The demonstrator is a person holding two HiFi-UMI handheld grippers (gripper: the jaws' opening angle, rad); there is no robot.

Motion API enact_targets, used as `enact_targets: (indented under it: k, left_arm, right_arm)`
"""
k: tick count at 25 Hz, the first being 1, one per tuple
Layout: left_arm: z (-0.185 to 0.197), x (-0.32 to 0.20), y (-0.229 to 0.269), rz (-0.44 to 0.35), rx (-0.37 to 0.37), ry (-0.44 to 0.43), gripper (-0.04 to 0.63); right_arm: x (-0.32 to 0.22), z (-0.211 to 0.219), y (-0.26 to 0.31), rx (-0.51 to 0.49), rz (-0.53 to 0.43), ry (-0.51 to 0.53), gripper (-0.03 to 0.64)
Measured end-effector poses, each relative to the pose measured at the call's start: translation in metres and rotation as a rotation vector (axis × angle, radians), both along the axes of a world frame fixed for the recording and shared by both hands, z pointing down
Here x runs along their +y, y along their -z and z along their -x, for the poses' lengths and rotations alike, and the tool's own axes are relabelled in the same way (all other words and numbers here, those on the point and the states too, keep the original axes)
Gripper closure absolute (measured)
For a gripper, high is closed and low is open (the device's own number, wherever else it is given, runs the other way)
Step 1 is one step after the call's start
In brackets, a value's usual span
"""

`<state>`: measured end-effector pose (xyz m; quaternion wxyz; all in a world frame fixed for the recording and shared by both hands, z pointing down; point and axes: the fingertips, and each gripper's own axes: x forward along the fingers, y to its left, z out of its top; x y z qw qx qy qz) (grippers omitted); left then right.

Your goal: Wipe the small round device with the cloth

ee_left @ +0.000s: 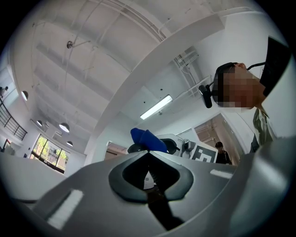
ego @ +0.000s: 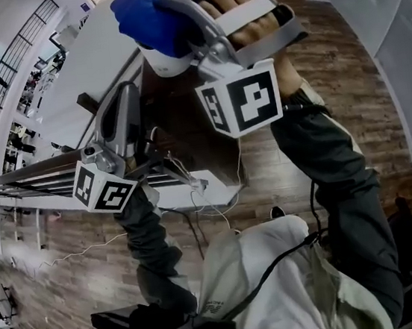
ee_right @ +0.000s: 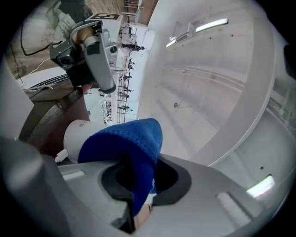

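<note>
The blue cloth [ego: 147, 17] is bunched in my right gripper [ego: 166, 24], which is shut on it at the top of the head view. Just under the cloth sits the small round white device [ego: 165, 61] on a dark brown surface [ego: 177, 118]. In the right gripper view the cloth [ee_right: 134, 143] drapes over the jaws of the right gripper [ee_right: 138, 159], and the device [ee_right: 75, 134] lies right behind it. My left gripper [ego: 126, 95] is lower left of the device, jaws together, nothing clearly between them. From the left gripper [ee_left: 148, 155] view the cloth [ee_left: 147, 139] shows past the tips.
A white cable plug [ee_right: 60, 157] lies beside the device. White cables [ego: 219, 209] trail over the wooden floor [ego: 67, 253] below. A metal railing [ego: 27, 176] runs at the left. White panels [ego: 390, 15] stand at the right. The person's body fills the lower frame.
</note>
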<state>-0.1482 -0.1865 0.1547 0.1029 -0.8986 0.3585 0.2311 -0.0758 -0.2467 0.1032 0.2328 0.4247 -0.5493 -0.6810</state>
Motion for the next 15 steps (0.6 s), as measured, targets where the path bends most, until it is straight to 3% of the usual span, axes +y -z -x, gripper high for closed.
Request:
enact_targets:
  k: [6,11,15]
  left_arm:
    - [0.0,0.0,-0.003,-0.001,-0.002,0.002,0.591]
    - [0.002,-0.001,-0.004,0.002,0.016,-0.003,0.591]
    - [0.012,0.0,-0.007,0.007,0.105,-0.014,0.591]
  right_arm:
    - [0.028,0.001,-0.033,0.085,0.012,0.089,0.578]
    - [0.04,0.015,-0.011,0.087,-0.017,0.087,0.578]
    - [0.044,0.047,-0.022,0.181,-0.021,0.085,0.578]
